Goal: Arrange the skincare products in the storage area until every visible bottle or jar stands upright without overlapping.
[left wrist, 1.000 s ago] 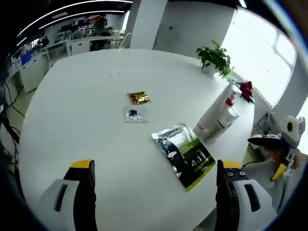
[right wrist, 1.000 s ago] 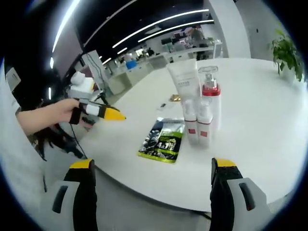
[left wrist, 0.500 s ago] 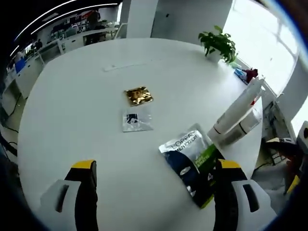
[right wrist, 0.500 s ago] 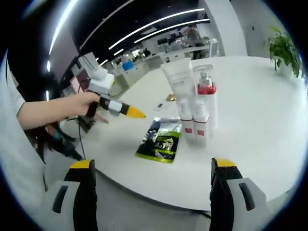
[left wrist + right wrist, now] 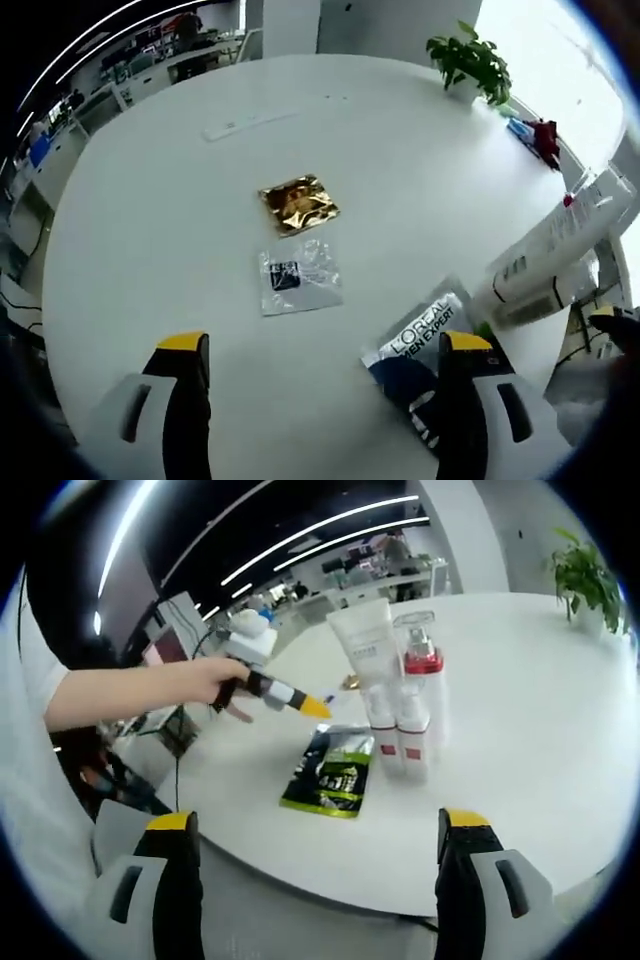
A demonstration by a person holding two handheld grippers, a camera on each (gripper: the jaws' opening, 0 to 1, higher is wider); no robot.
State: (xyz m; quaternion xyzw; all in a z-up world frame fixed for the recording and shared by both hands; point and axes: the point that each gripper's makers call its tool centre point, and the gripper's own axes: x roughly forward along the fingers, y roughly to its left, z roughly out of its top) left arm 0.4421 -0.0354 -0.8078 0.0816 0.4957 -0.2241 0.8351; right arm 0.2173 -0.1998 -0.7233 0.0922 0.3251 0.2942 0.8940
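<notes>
Seen from the right gripper view, a white tube [image 5: 364,660] stands on its cap beside a clear pump bottle with a red collar [image 5: 424,672]. Two small white bottles [image 5: 398,742] stand in front of them, all close together. A dark green-and-black pouch [image 5: 331,771] lies flat to their left. A hand holds my left gripper [image 5: 312,707] above the table near the pouch. In the left gripper view the tube [image 5: 560,245] and pouch [image 5: 420,352] sit at the right. My left gripper [image 5: 324,346] and right gripper [image 5: 316,824] are both open, holding nothing.
A gold sachet [image 5: 298,203] and a clear sachet [image 5: 298,276] lie on the round white table [image 5: 150,200]. A potted plant [image 5: 470,58] and a red item [image 5: 545,140] sit at the far edge. My right gripper hangs off the table's near edge [image 5: 420,895].
My left gripper has moved forward over the table, toward the sachets and closer to the pouch and bottles. The right gripper has hardly moved. The products stand as before.
</notes>
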